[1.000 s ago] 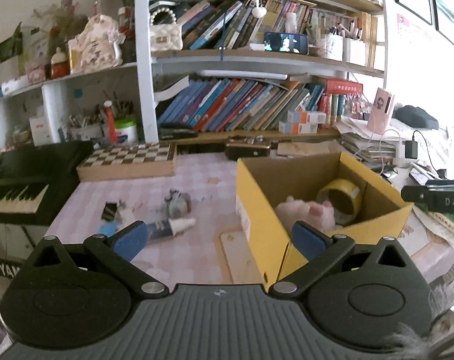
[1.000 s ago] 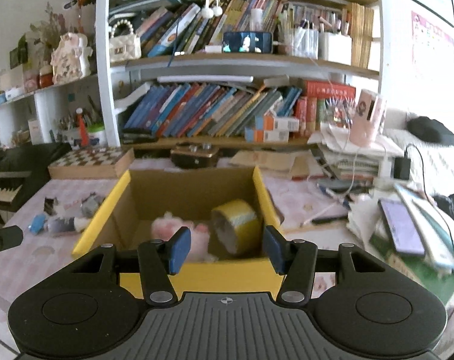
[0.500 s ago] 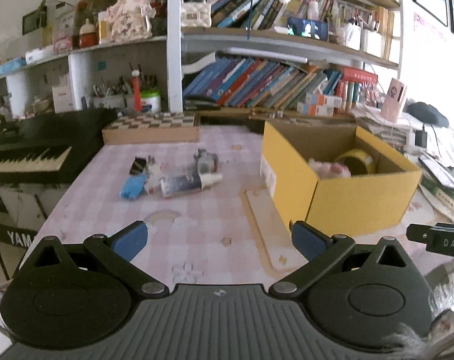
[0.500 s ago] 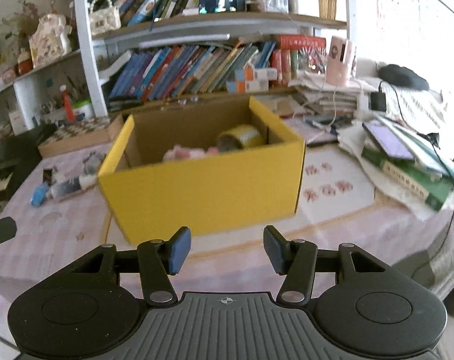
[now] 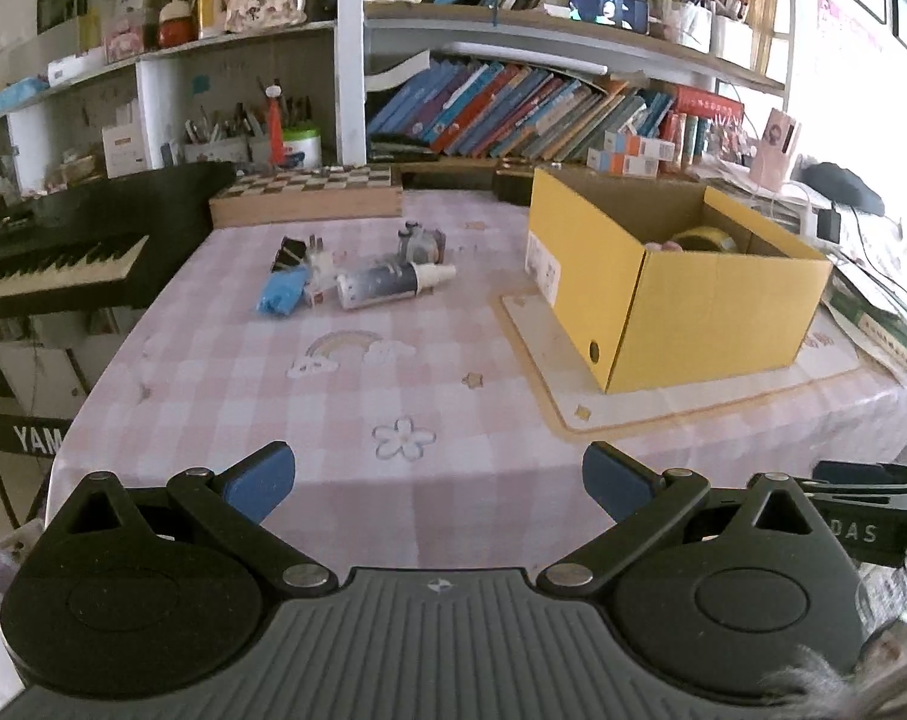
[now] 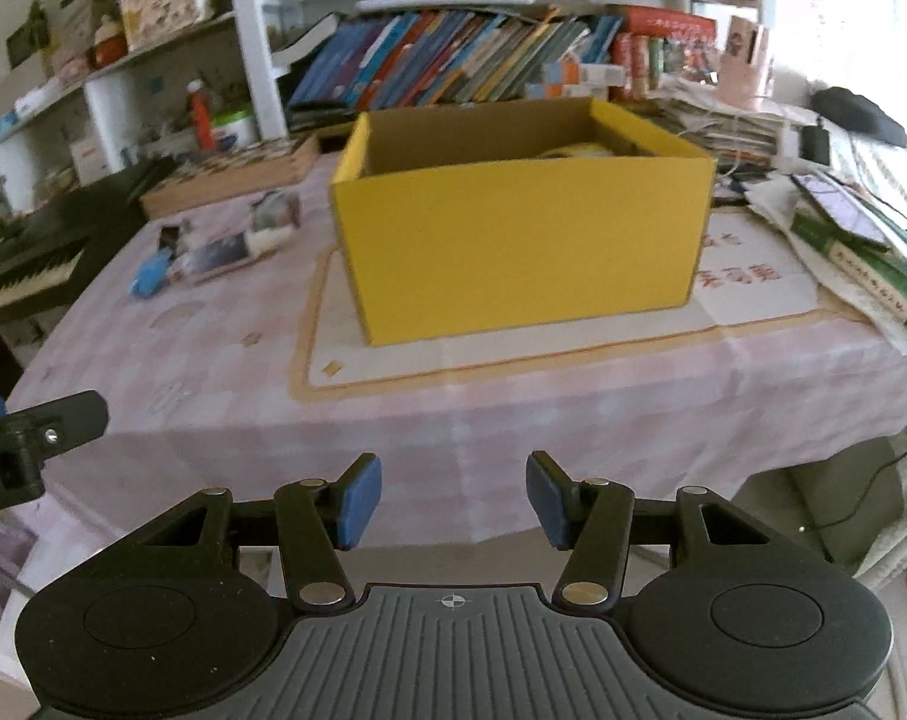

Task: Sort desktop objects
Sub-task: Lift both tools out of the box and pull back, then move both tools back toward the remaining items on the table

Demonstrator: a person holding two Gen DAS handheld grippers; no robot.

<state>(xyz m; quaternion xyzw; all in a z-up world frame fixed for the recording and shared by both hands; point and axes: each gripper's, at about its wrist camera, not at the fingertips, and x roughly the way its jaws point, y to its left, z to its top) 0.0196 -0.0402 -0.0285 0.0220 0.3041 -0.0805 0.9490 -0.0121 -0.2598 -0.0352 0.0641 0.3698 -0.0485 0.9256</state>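
While both grippers hang off the counter's [image 5: 225, 384] near edge, yellow box [image 5: 717, 312] sits on its right half w/ tape roll [image 5: 702, 238] inside. Bottle [image 5: 387, 283], blue item [image 5: 281, 292] & small bits lie clustered left of box. Left gripper [image 5: 438, 477] wide, empty; right gripper [image 6: 453, 501] narrower, empty.
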